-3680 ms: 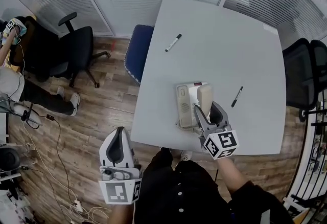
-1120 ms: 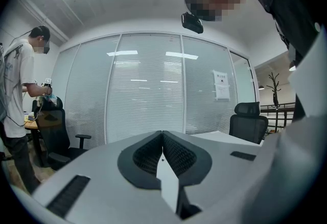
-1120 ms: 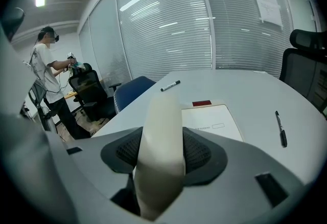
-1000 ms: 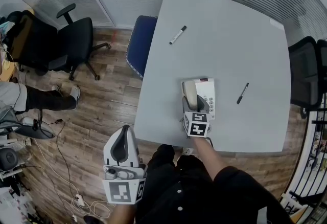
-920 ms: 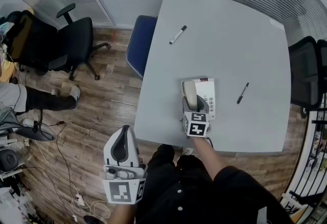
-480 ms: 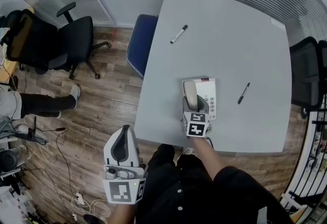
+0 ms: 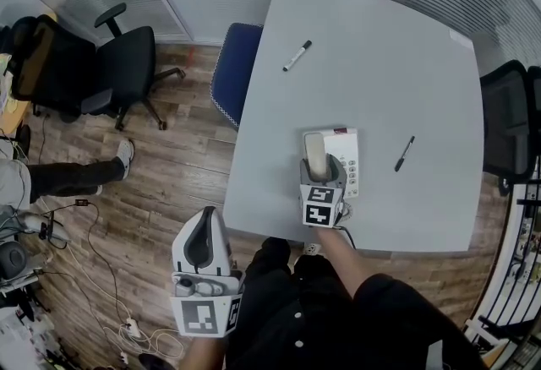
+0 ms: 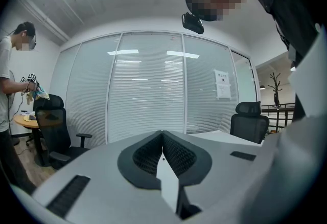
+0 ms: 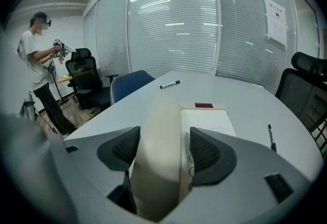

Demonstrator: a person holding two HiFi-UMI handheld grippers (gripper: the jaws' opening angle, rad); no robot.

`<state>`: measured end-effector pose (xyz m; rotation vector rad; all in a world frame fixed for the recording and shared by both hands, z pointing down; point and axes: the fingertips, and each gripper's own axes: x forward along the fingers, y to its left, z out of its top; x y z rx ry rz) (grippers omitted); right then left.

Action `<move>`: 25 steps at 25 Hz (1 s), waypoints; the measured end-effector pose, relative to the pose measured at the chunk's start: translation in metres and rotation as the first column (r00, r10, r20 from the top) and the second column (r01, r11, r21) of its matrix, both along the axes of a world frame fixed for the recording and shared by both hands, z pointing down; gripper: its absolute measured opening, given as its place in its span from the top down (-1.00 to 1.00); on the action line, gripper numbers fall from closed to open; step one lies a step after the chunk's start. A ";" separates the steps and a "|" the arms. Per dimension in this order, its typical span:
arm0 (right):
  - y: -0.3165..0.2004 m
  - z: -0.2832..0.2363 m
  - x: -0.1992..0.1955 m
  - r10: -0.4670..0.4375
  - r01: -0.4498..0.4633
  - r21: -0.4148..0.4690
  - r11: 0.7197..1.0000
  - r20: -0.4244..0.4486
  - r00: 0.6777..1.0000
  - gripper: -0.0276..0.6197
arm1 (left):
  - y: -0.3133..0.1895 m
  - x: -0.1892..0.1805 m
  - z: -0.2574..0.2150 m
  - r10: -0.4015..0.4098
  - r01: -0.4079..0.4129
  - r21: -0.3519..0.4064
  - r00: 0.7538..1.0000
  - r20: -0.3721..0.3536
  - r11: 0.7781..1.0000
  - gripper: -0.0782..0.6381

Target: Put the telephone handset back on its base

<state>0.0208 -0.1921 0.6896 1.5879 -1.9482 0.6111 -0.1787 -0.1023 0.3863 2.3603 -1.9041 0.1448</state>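
Off the desk (image 7: pixel 380 64), past its near left corner and above the wood floor (image 7: pixel 161 191): left gripper (image 7: pixel 203 220), level and clear of everything. Jaws closed, ribbed pads (image 8: pixel 148 154) pressed flat together, nothing between them, only window blinds and an office chair ahead.

Near the desk's near edge, a little left of its middle: white telephone base (image 7: pixel 345 159), squared to that edge, red label at its far end. Along the base's left side, in the cradle: cream handset (image 7: pixel 316 155), lying lengthwise, earpiece end toward the far edge.

At the handset's near end, tilted down over it: right gripper (image 7: pixel 319 174). Jaws spread wide, having just been opening, handset (image 9: pixel 161 131) between them but no longer clamped. Left pad (image 9: pixel 122 149) just beside the handset's side, contact unclear; right pad (image 9: pixel 207 151) standing off, a strip of base (image 9: pixel 212 120) showing in the gap.

Farther out, toward the desk's far left edge: marker (image 7: pixel 297 56). Toward the right edge, level with the phone and well apart from it: black pen (image 7: pixel 403 153).
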 end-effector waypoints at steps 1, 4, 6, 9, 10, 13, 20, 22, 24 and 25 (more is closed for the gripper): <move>-0.002 -0.007 0.000 -0.005 0.005 0.022 1.000 -0.002 1.000 0.00 | 0.000 0.000 0.000 0.000 0.000 0.000 1.000 0.000 1.000 0.73; -0.006 -0.015 -0.004 -0.036 0.036 0.049 0.998 0.008 0.999 -0.01 | -0.001 -0.001 0.000 -0.001 0.001 0.000 1.000 -0.001 1.000 0.73; -0.006 -0.017 -0.004 -0.056 0.055 0.054 0.997 0.019 0.998 -0.01 | 0.000 0.002 0.001 0.001 -0.001 0.000 1.000 -0.003 1.000 0.73; -0.008 -0.021 -0.003 -0.069 0.067 0.076 0.995 0.032 0.997 -0.01 | -0.001 0.005 0.000 0.006 -0.006 0.005 1.000 -0.004 1.000 0.73; -0.008 -0.022 -0.002 -0.076 0.073 0.082 0.994 0.030 0.997 -0.01 | -0.002 0.005 -0.001 0.007 -0.007 0.008 1.000 -0.005 1.000 0.73; -0.007 -0.028 -0.001 -0.112 0.107 0.102 0.989 0.037 0.993 0.00 | -0.002 0.008 -0.004 0.009 -0.008 0.016 1.000 -0.006 1.000 0.73; -0.003 -0.061 0.001 -0.193 0.184 0.173 0.968 0.036 0.981 0.40 | -0.002 0.021 -0.013 0.022 -0.022 0.043 1.000 -0.004 0.999 0.73; -0.001 -0.073 0.002 -0.211 0.198 0.203 0.959 0.046 0.976 0.58 | -0.002 0.023 -0.015 0.025 -0.025 0.053 1.000 -0.002 0.998 0.73; 0.000 -0.085 0.006 -0.229 0.210 0.240 0.948 0.055 0.972 0.71 | -0.002 0.025 -0.017 0.026 -0.026 0.062 1.000 0.000 0.998 0.73; 0.001 -0.091 0.008 -0.238 0.215 0.259 0.942 0.061 0.969 0.75 | -0.002 0.026 -0.019 0.027 -0.027 0.066 1.000 0.001 0.997 0.73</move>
